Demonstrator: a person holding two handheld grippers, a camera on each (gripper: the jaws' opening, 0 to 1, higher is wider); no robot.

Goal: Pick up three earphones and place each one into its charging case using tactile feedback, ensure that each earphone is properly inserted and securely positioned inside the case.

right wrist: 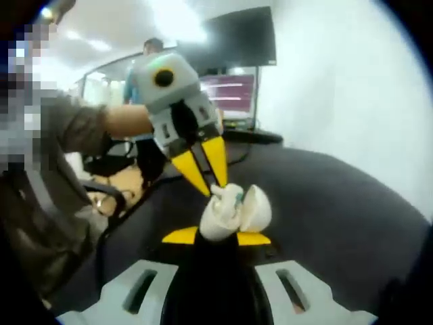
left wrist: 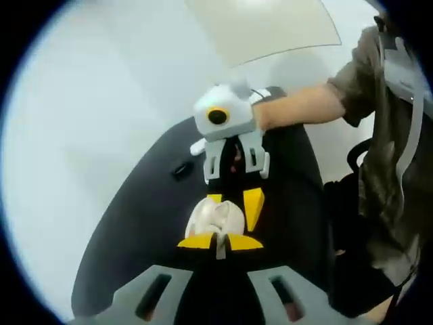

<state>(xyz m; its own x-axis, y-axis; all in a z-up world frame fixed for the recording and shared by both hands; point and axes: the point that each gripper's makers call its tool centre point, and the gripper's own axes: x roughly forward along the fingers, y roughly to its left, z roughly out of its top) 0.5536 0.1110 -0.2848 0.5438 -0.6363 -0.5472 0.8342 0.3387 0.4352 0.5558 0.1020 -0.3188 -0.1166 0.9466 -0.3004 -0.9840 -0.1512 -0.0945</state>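
We see the right tool (left wrist: 233, 205) coming down from the top of the left gripper view, held by a person's hand (left wrist: 267, 112). Its two yellow jaws stand apart on either side of the white charging case (left wrist: 216, 217) and are clamped on it. In the right gripper view the same tool (right wrist: 216, 237) rises from the bottom, with its yellow tips showing to either side of the case (right wrist: 237, 210). The case is held above the black table (right wrist: 338, 203) with its lid open

The left tool (right wrist: 215, 181) reaches in from the upper left of the right gripper view, its jaws drawn nearly together. Their tips meet at the top of the open case, where we make out a small white earphone (right wrist: 226, 195) pinched between them. In the left gripper view the left tool (left wrist: 220, 242) has its yellow tips close together just below the case, with a thin grey-white piece of the earphone (left wrist: 220, 248) between them. We cannot tell how far the earphone sits inside the case

A small dark object (left wrist: 181, 169) lies on the table (left wrist: 149, 217), well apart from the tools. Beyond the table's far edge a lit monitor (right wrist: 233, 91) stands behind a keyboard (right wrist: 254, 135)
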